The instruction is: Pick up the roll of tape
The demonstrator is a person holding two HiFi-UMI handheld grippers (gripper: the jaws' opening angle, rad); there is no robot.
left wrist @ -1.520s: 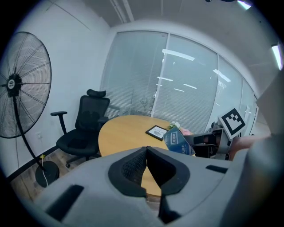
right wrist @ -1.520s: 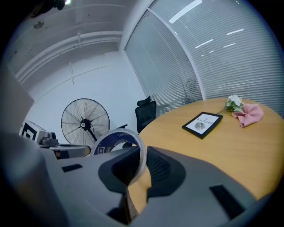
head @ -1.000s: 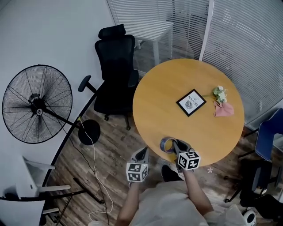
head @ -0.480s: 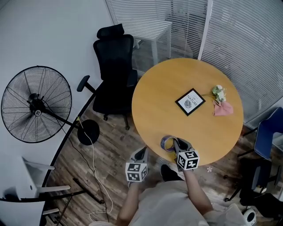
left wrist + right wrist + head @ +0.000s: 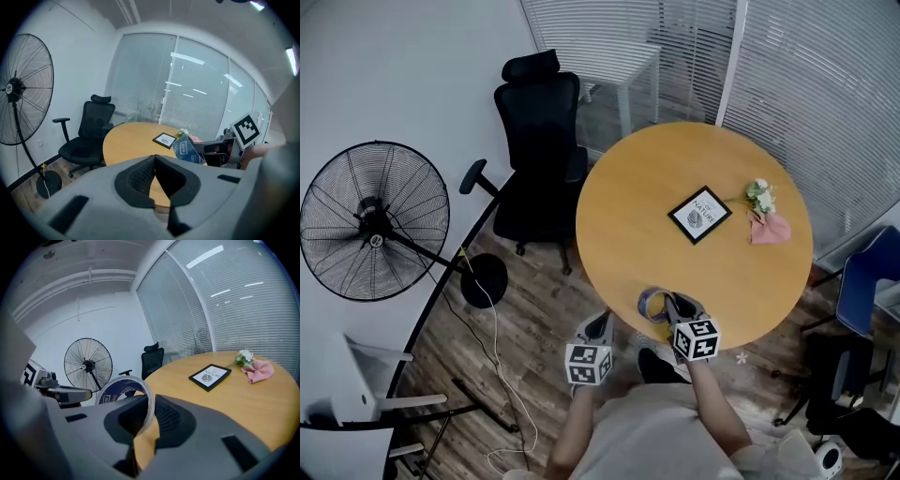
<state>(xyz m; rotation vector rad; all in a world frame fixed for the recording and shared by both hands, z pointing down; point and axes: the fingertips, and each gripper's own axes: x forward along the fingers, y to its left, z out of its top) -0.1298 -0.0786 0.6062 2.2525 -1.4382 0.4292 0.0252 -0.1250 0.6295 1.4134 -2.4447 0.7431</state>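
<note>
We find the right gripper (image 5: 150,399) clamped on the tape (image 5: 115,390), roll upright between its jaws, at the table's (image 5: 243,399) near edge, left gripper (image 5: 154,161) just left, jaws together, empty, frame (image 5: 209,376) farther right, fan (image 5: 88,365) far left.

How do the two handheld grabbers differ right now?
The right gripper has its fingers clamped on the roll of tape; the left gripper has its fingers shut together on nothing. The right gripper reaches over the edge of the table, while the left gripper sits beside it, off the table. Both carry a marker cube and point toward the table.
</note>
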